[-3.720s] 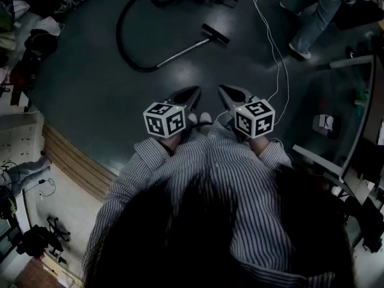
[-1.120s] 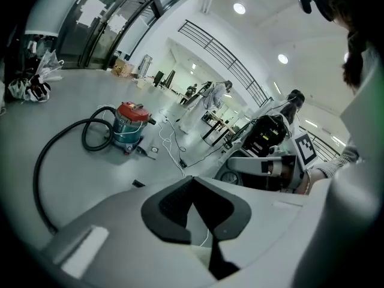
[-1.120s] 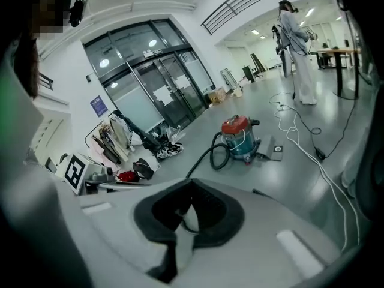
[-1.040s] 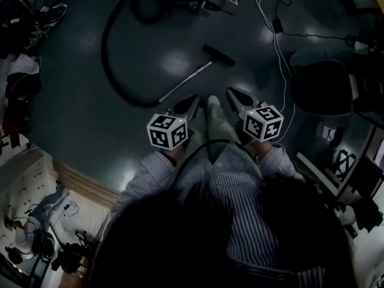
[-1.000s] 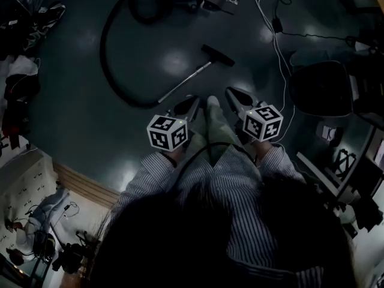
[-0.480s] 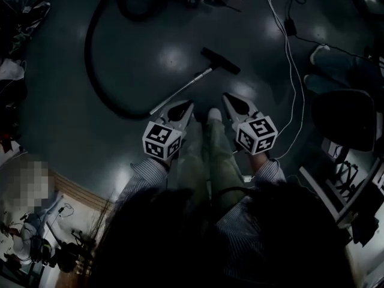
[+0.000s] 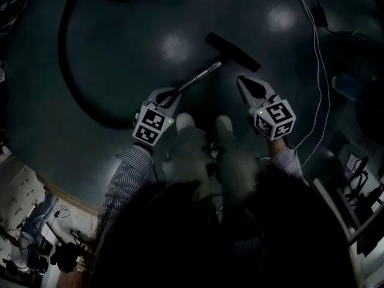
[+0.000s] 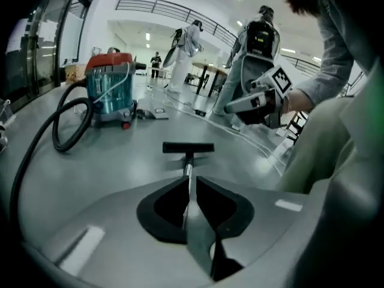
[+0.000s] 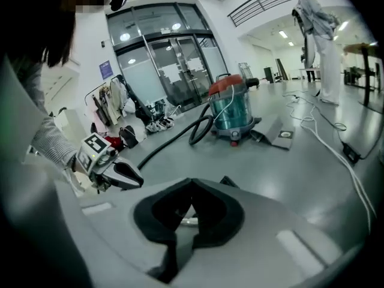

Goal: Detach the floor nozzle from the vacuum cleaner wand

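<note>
The nozzle (image 7: 233, 51) is still fixed on the end of the wand (image 7: 198, 80). Both lie flat in front of our feet, and the hose (image 7: 65, 65) curves away to the left toward the vacuum (image 8: 109, 89).

Compared with a second ago, the nozzle and wand look larger and much nearer to our claws in the head view, so we have stepped up and bent down to them. The left claw (image 7: 170, 96) now reaches the near part of the wand in that view, where before it was apart from it. Its own view looks straight along the wand to the nozzle. Its jaws are closed to a thin slit and nothing is held between them. The right claw (image 7: 246, 83) now stands just beside the nozzle, on its near side; its jaws are together and empty.

We judge that the approach is almost finished, but the detaching is not yet begun. Both claws must first open, one for the wand and one for the nozzle, before any pull is possible.
</note>
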Action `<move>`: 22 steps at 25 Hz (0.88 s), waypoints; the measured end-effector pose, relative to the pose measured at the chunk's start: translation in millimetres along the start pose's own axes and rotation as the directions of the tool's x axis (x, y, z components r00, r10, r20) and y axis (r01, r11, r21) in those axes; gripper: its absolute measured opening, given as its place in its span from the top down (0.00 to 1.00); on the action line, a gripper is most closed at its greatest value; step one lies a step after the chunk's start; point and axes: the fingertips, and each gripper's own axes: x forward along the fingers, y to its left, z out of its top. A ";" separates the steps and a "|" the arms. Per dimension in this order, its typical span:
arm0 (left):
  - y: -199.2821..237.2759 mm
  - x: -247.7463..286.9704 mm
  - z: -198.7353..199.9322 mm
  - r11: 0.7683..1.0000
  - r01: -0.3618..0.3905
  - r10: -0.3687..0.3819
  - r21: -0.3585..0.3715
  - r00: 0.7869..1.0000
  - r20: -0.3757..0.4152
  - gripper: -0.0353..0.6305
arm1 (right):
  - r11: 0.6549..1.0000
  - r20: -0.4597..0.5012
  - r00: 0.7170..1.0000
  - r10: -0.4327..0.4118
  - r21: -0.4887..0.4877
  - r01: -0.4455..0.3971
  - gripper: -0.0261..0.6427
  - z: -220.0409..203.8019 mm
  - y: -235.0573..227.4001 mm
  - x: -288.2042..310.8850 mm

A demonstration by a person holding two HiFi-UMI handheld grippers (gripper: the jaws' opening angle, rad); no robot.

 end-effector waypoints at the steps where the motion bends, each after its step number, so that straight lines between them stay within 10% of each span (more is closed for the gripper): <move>1: 5.6 18.5 -18.0 1.000 0.006 -0.005 0.010 1.000 -0.023 0.87 | 1.000 -0.016 1.000 0.019 -0.015 -0.019 0.96 -14.8 -6.6 15.2; 11: 32.8 143.5 -125.0 0.989 0.101 -0.080 0.108 0.981 -0.177 0.65 | 0.993 -0.073 0.990 0.118 0.007 -0.118 0.96 -103.9 -59.9 122.7; 15: 25.5 162.2 -143.2 0.950 0.137 -0.073 0.281 0.972 -0.224 0.66 | 0.989 -0.078 0.986 0.145 -0.021 -0.147 0.96 -119.7 -65.2 148.0; 22: 17.6 161.4 -142.4 0.943 0.154 -0.098 0.295 0.976 -0.195 0.71 | 0.978 -0.059 0.978 0.201 -0.038 -0.203 0.96 -115.8 -55.0 162.8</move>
